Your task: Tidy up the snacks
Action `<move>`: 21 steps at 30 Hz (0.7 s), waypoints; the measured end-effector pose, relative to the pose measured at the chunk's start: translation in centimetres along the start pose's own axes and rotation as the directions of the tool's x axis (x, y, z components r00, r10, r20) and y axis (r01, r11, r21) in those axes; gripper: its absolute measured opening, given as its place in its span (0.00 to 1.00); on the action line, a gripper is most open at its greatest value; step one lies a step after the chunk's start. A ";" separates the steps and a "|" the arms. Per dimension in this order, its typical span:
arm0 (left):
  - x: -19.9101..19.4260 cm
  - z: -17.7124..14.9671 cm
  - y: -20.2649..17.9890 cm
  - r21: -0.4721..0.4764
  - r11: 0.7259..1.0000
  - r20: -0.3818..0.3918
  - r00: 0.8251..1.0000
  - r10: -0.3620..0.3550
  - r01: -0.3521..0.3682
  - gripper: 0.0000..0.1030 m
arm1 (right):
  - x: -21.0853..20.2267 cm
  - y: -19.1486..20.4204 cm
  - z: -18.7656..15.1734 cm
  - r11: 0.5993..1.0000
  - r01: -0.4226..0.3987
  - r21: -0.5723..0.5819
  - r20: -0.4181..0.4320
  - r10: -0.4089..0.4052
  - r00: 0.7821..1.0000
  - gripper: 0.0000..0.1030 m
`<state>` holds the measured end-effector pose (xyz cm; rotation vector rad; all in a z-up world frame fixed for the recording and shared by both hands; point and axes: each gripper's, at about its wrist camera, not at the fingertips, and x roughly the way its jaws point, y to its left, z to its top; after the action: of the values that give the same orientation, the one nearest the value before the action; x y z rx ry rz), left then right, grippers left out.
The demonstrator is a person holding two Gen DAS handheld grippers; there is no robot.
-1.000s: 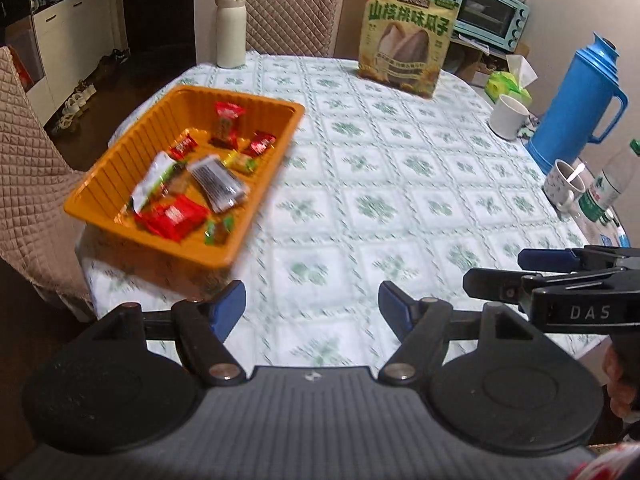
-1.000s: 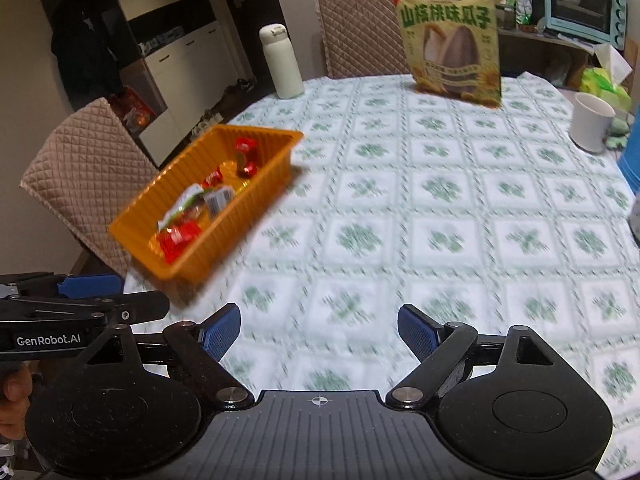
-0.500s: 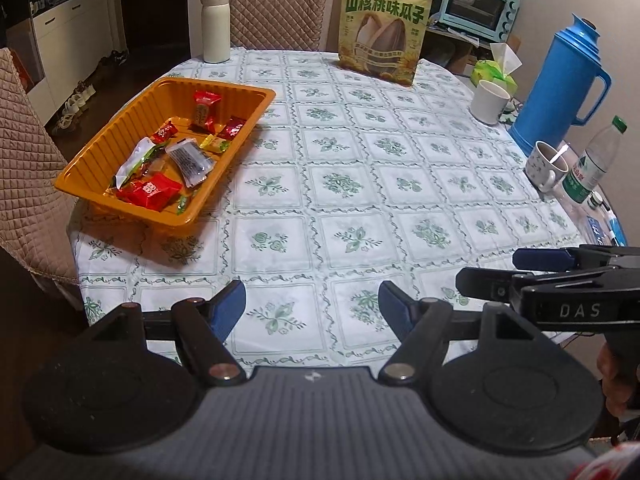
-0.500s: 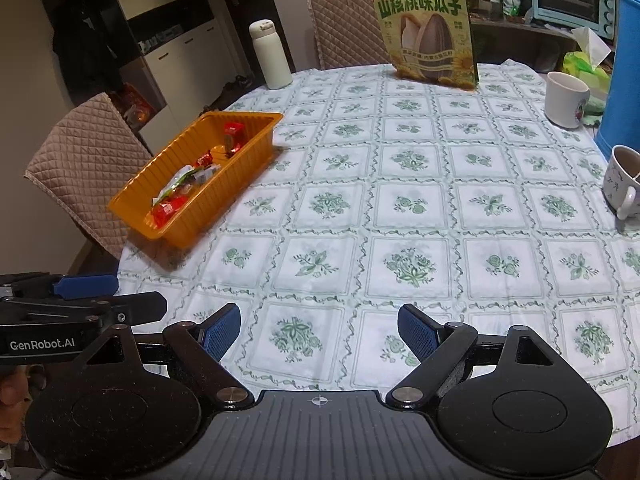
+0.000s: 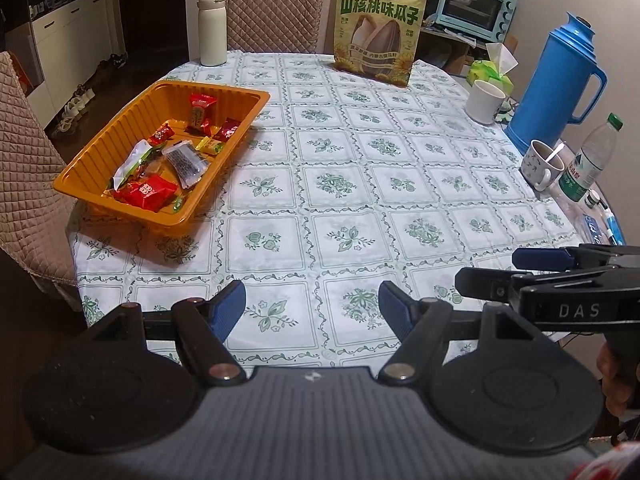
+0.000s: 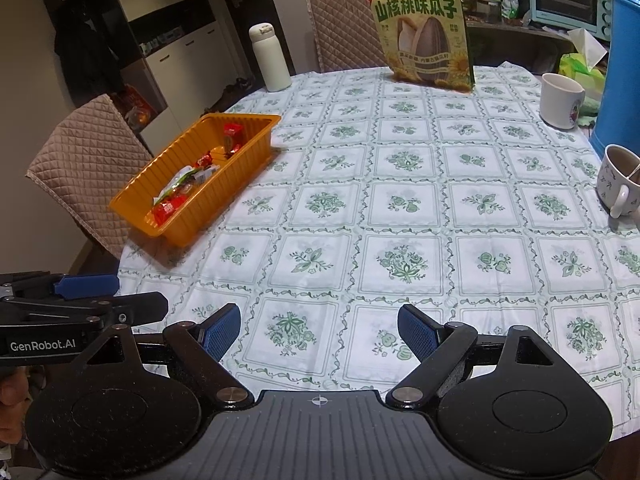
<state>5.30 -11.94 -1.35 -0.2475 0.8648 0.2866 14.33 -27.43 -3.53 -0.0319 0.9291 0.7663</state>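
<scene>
An orange tray (image 5: 100,151) holding several wrapped snacks, among them a red packet (image 5: 146,191), sits at the table's left edge; it also shows in the right wrist view (image 6: 246,160). A large sunflower-seed bag (image 5: 378,28) stands at the table's far side, also in the right wrist view (image 6: 422,36). My left gripper (image 5: 312,312) is open and empty above the near table edge. My right gripper (image 6: 320,330) is open and empty beside it, also over the near edge. Each gripper shows from the side in the other's view.
A white flask (image 5: 212,28) stands far left. A white cup (image 5: 485,100), blue thermos jug (image 5: 556,84), patterned mug (image 5: 542,164) and water bottle (image 5: 588,160) line the right side. Quilted chairs (image 5: 24,168) stand left and behind. A floral cloth (image 5: 360,200) covers the table.
Both grippers have pulled back from the table toward its near edge, so the tray and bag look smaller and farther. Both stay open and empty.
</scene>
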 end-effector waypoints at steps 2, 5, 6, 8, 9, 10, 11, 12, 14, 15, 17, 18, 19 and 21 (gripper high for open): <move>0.0 0.0 0.0 0.000 1.000 -0.001 1.000 0.002 -0.002 0.69 | 0.0 0.0 0.0 1.000 0.000 0.000 0.000 0.000 1.000 0.83; 0.0 0.1 0.1 -0.002 1.000 0.000 1.000 0.005 -0.005 0.69 | 0.0 0.0 0.1 1.000 -0.003 -0.003 -0.001 0.003 1.000 0.83; 0.0 0.1 0.1 -0.002 1.000 0.000 1.000 0.006 -0.006 0.69 | 0.0 0.0 0.2 1.000 -0.004 -0.004 -0.001 0.004 1.000 0.83; 0.0 0.1 0.1 -0.003 1.000 0.001 1.000 0.008 -0.008 0.69 | 0.1 0.0 0.2 1.000 -0.006 -0.004 -0.002 0.006 1.000 0.83; 0.0 0.1 0.1 -0.003 1.000 0.001 1.000 0.009 -0.009 0.69 | 0.1 0.0 0.3 1.000 -0.007 -0.005 -0.002 0.007 1.000 0.83; 0.0 0.1 0.1 -0.004 1.000 0.001 1.000 0.009 -0.009 0.69 | 0.1 0.0 0.3 1.000 -0.008 -0.005 -0.002 0.008 1.000 0.83; 0.0 0.1 0.1 -0.004 1.000 0.001 1.000 0.010 -0.010 0.69 | 0.1 0.0 0.3 1.000 -0.009 -0.005 -0.002 0.009 1.000 0.83; 0.0 0.1 0.1 -0.005 1.000 0.002 1.000 0.010 -0.010 0.69 | 0.2 0.0 0.3 1.000 -0.009 -0.005 -0.001 0.009 1.000 0.83; 0.0 0.1 0.1 -0.005 1.000 0.002 1.000 0.010 -0.010 0.69 | 0.2 0.0 0.3 1.000 -0.009 -0.005 -0.003 0.009 1.000 0.83; 0.0 0.1 0.1 -0.005 1.000 0.002 1.000 0.011 -0.011 0.69 | 0.2 0.0 0.3 1.000 -0.009 -0.006 -0.002 0.009 1.000 0.83; 0.0 0.1 0.1 -0.005 1.000 0.002 1.000 0.010 -0.010 0.69 | 0.2 0.0 0.4 1.000 -0.009 -0.008 -0.001 0.009 1.000 0.83; 0.0 0.1 0.1 -0.005 1.000 0.002 1.000 0.010 -0.010 0.69 | 0.2 0.0 0.4 1.000 -0.010 -0.008 -0.001 0.010 1.000 0.83; -0.1 0.1 0.1 -0.005 1.000 0.002 1.000 0.010 -0.010 0.69 | 0.3 0.0 0.4 1.000 -0.010 -0.009 -0.001 0.010 1.000 0.83; 0.0 0.1 0.1 -0.006 1.000 0.002 1.000 0.011 -0.011 0.69 | 0.3 0.0 0.4 1.000 -0.010 -0.008 -0.001 0.010 1.000 0.83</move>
<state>5.32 -11.79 -1.26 -0.2477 0.8639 0.2992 14.71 -27.16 -3.49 -0.0351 0.9277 0.7791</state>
